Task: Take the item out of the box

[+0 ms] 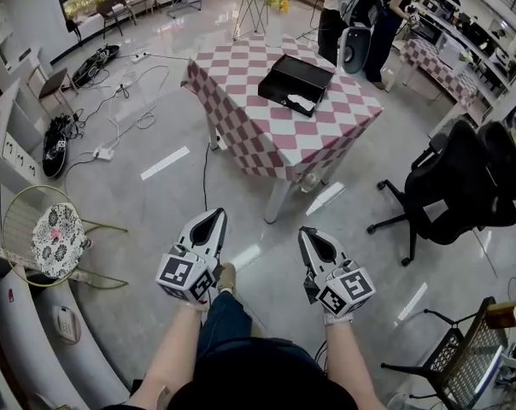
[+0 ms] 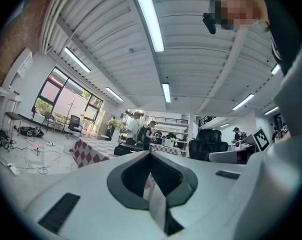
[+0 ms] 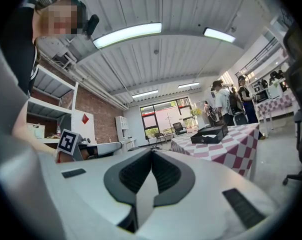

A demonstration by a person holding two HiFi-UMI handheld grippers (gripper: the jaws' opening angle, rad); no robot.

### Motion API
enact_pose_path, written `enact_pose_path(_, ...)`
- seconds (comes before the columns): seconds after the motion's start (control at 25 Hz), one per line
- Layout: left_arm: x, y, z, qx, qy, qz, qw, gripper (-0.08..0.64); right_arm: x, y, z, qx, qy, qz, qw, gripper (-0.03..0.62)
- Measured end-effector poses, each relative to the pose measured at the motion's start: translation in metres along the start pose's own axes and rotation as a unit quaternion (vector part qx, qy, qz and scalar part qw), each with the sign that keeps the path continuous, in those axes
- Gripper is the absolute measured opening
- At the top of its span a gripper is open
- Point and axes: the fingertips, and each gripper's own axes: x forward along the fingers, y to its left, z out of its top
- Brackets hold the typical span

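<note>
A black open box [image 1: 295,82] lies on a table with a pink-and-white checked cloth [image 1: 241,101], some way ahead of me across the floor. A white item [image 1: 300,102] shows at the box's near end. My left gripper [image 1: 216,216] and right gripper [image 1: 306,232] are held side by side over the floor, well short of the table, both pointing level at it. Each has its jaws shut with nothing between them. In the left gripper view the box [image 2: 126,149] sits just beyond the left gripper [image 2: 151,153]. The right gripper view shows the box [image 3: 209,133] to the right of the right gripper [image 3: 151,152].
A black office chair [image 1: 463,182] stands right of the table. People [image 1: 356,11] stand behind its far corner. Cables and power strips [image 1: 113,101] trail over the floor at left. A round wire stand [image 1: 40,237] is near my left; a mesh chair [image 1: 463,361] at lower right.
</note>
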Motion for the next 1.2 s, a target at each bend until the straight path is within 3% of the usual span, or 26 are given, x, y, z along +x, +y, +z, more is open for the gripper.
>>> enact_pose_path(0.56,0.089,0.062,0.028,-0.001,-0.003,-0.031,0.9995,0.008,0.085,-0.044,0.033,-0.003,-0.006,-0.019,1.0,0.005)
enact_pose_path(1.2,0.171,0.137,0.039,-0.007,0.012,-0.059,0.9982,0.008,0.186,-0.087,0.041,0.015,-0.004,-0.039,0.999,0.005)
